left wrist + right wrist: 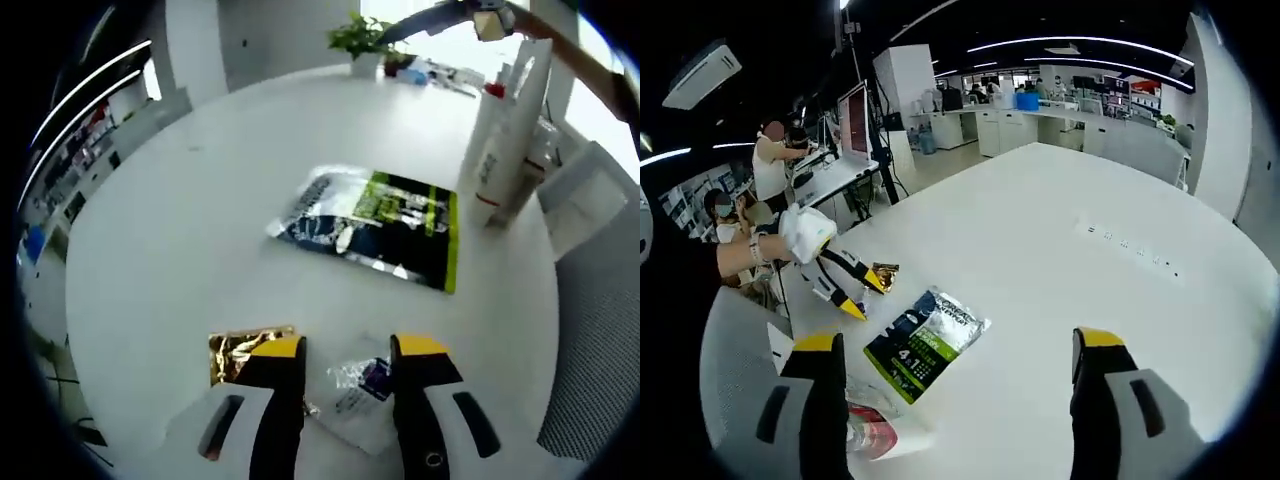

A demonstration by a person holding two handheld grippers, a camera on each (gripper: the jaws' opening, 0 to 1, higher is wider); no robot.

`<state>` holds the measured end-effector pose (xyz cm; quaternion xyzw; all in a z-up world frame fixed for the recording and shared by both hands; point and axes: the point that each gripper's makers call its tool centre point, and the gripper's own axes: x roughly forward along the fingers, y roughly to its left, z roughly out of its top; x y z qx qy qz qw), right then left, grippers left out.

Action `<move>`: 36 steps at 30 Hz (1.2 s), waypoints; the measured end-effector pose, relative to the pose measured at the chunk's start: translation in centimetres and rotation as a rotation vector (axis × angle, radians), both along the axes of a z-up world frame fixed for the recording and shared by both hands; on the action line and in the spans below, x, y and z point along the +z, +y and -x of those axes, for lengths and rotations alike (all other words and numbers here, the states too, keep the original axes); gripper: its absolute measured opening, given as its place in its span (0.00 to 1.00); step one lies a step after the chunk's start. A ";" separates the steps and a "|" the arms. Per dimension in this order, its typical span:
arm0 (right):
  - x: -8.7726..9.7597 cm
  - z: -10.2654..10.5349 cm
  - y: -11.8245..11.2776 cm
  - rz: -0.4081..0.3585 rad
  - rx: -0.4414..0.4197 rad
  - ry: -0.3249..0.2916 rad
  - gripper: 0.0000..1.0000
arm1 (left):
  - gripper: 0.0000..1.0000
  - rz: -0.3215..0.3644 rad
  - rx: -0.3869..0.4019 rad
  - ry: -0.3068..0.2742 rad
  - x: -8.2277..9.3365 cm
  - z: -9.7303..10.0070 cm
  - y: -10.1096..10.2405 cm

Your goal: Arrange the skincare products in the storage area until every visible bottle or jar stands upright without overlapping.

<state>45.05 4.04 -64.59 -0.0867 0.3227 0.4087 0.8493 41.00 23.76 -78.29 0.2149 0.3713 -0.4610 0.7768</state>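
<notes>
In the left gripper view, a gold foil sachet lies just left of the left gripper, whose jaws stand apart over a small clear sachet, gripping nothing; farther off, mid-table, a dark-and-green pouch lies flat; at far right two white tubes stand upright on the white table. In the right gripper view, the right gripper is spread wide and empty; the pouch lies between its jaws; a clear-and-red packet sits beside the left jaw.
</notes>
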 end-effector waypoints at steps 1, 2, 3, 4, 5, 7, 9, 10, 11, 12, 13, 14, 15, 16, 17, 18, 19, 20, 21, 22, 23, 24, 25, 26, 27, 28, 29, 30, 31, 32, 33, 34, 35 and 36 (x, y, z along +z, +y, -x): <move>-0.2 0.0 0.1 0.001 0.004 0.006 0.93 | 0.30 0.001 0.001 0.000 0.0 -0.1 0.1; -0.6 -0.1 0.1 0.003 0.007 0.013 0.93 | 0.30 0.001 0.006 0.000 0.0 -0.3 0.2; -0.8 -0.1 0.1 0.006 0.007 0.018 0.92 | 0.30 0.000 0.006 0.000 0.0 -0.4 0.3; -1.2 -0.2 0.2 0.011 0.009 0.026 0.92 | 0.30 -0.002 0.007 0.002 0.0 -0.6 0.4; -1.5 -0.2 0.2 0.013 0.009 0.033 0.92 | 0.30 -0.005 0.007 0.002 -0.1 -0.7 0.5; -1.7 -0.2 0.4 -0.008 0.007 0.050 0.91 | 0.31 -0.007 0.006 0.004 -0.1 -1.0 0.7; -2.1 -0.3 0.5 -0.004 0.012 0.057 0.91 | 0.30 -0.009 0.009 0.004 -0.1 -1.4 0.9; -2.3 -0.3 0.4 0.004 0.013 0.064 0.91 | 0.31 -0.010 0.012 0.005 -0.1 -1.6 1.1; -2.5 -0.3 0.4 0.012 0.013 0.069 0.90 | 0.31 -0.011 0.014 0.005 -0.1 -1.8 1.2; -2.7 -0.4 0.3 0.015 0.011 0.072 0.90 | 0.31 -0.013 0.015 0.006 -0.1 -1.9 1.3; -2.8 -0.5 0.4 0.014 0.011 0.075 0.90 | 0.31 -0.015 0.019 0.006 -0.1 -2.1 1.5; -3.0 -0.6 0.3 0.012 0.009 0.079 0.90 | 0.32 -0.015 0.021 0.006 -0.1 -2.2 1.5; -3.1 -0.7 0.3 0.013 0.008 0.085 0.90 | 0.31 -0.015 0.020 0.007 -0.1 -2.3 1.6; -3.3 -0.7 0.3 0.016 0.008 0.088 0.90 | 0.31 -0.015 0.023 0.007 -0.1 -2.5 1.7; -3.5 -0.8 0.3 0.025 0.010 0.091 0.89 | 0.32 -0.019 0.025 0.008 -0.1 -2.7 1.8; -3.6 -0.7 0.4 0.029 0.013 0.092 0.89 | 0.33 -0.024 0.031 0.010 -0.1 -2.8 1.9; -3.8 -0.6 0.6 0.031 0.016 0.100 0.89 | 0.34 -0.027 0.038 0.011 -0.1 -2.9 2.0; -4.0 -0.6 0.7 0.033 0.019 0.106 0.89 | 0.30 -0.035 0.041 0.012 -0.1 -3.0 2.1; -4.2 -0.5 0.8 0.035 0.024 0.110 0.88 | 0.25 -0.045 0.039 0.005 0.0 -3.1 2.1; -4.5 -0.5 0.9 0.037 0.027 0.114 0.88 | 0.21 -0.044 0.044 -0.009 0.3 -3.4 2.0; -4.8 -0.5 1.0 0.041 0.029 0.120 0.88 | 0.21 -0.010 0.052 0.000 0.8 -3.4 1.4; -5.0 -0.8 1.0 0.045 0.032 0.126 0.88 | 0.23 0.038 0.066 0.025 1.1 -3.2 0.6; -5.3 -0.8 1.0 0.053 0.035 0.135 0.87 | 0.26 0.070 0.068 0.048 1.4 -3.0 0.1; -5.7 -0.7 1.4 0.061 0.034 0.141 0.87 | 0.29 0.108 0.080 0.094 1.7 -2.6 -0.7; -5.9 -0.6 1.5 0.068 0.036 0.148 0.86 | 0.31 0.112 0.089 0.113 1.6 -2.4 -0.9; -6.4 -0.4 1.7 0.076 0.038 0.158 0.86 | 0.33 0.106 0.086 0.113 1.6 -2.5 -1.1; -6.7 -0.4 1.9 0.080 0.043 0.162 0.86 | 0.35 0.104 0.078 0.110 1.5 -2.4 -1.4; -7.1 -0.1 2.2 0.086 0.055 0.171 0.84 | 0.34 0.104 0.073 0.117 1.4 -2.2 -1.8; -7.3 0.1 2.4 0.093 0.066 0.182 0.82 | 0.32 0.111 0.073 0.128 1.4 -2.1 -2.1; -7.8 0.4 2.7 0.103 0.082 0.195 0.81 | 0.31 0.122 0.079 0.147 1.3 -1.9 -2.4; -8.1 0.6 2.8 0.111 0.090 0.203 0.80 | 0.32 0.138 0.089 0.168 1.2 -1.7 -2.7; -8.4 0.7 2.9 0.120 0.097 0.212 0.79 | 0.32 0.144 0.094 0.175 1.2 -1.7 -2.9; -8.6 0.8 3.0 0.128 0.096 0.221 0.78 | 0.31 0.143 0.097 0.191 1.0 -1.5 -3.0; -9.0 0.9 3.1 0.140 0.093 0.234 0.76 | 0.31 0.146 0.100 0.195 1.0 -1.4 -3.2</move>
